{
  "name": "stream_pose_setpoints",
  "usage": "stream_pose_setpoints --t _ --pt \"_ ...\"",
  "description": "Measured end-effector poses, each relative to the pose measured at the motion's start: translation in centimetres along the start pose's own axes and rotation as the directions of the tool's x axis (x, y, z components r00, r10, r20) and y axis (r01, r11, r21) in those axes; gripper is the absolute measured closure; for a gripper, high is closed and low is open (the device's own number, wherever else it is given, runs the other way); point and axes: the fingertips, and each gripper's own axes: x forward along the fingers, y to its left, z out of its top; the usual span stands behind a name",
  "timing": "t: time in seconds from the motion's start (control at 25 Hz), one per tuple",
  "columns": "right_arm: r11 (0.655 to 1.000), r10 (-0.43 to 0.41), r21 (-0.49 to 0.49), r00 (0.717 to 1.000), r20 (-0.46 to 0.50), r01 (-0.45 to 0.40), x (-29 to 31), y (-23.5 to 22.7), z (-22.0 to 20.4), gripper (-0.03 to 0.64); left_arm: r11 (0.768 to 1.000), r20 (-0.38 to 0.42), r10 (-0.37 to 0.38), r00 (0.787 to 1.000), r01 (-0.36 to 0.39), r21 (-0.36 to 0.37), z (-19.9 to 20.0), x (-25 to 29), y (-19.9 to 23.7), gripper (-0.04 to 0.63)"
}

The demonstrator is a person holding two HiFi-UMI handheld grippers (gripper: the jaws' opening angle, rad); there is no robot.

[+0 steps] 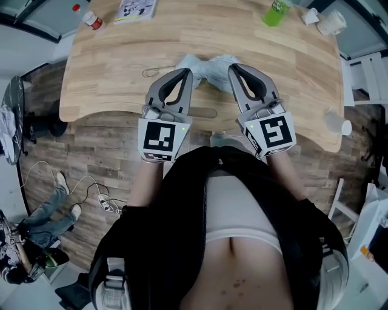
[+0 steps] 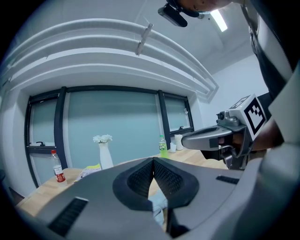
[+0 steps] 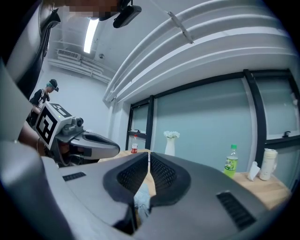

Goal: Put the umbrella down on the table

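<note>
The umbrella (image 1: 209, 68), a folded bundle of pale blue cloth, lies on the wooden table (image 1: 109, 60) near its front edge. My two grippers hover side by side above that edge and point at the umbrella. The left gripper (image 1: 187, 72) has its tips beside the bundle's left end, the right gripper (image 1: 233, 68) beside its right end. Both are shut, tip against tip, with nothing between the pads. In the left gripper view a strip of blue umbrella (image 2: 158, 206) shows below the closed left gripper (image 2: 153, 161). The right gripper view shows the umbrella (image 3: 142, 199) under the right gripper (image 3: 149, 155).
At the table's far side stand a green bottle (image 1: 276, 12), a red-capped bottle (image 1: 92, 20), a booklet (image 1: 136, 9) and a white roll (image 1: 330, 23). A thin loop (image 1: 151, 72) lies left of the umbrella. A white vase with flowers (image 2: 104, 152) stands by the window. Cables (image 1: 97, 194) trail on the floor.
</note>
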Motion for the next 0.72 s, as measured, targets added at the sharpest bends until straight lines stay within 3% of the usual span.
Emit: stream_pose_setpoints --t 0.48,0.72 --pt "0.996 -0.091 -0.01 0.996 0.025 0.091 -7.1 9.7 2.0 0.581 0.996 0.039 -0.079 0.996 0.078 0.04 0.0 -11.3 -3.0 0.589" --pt "0.99 -0.137 0.036 0.989 0.059 0.135 -10.8 13.8 2.6 0.581 0.994 0.049 -0.109 0.993 0.108 0.03 -0.2 -16.7 -4.9 0.589"
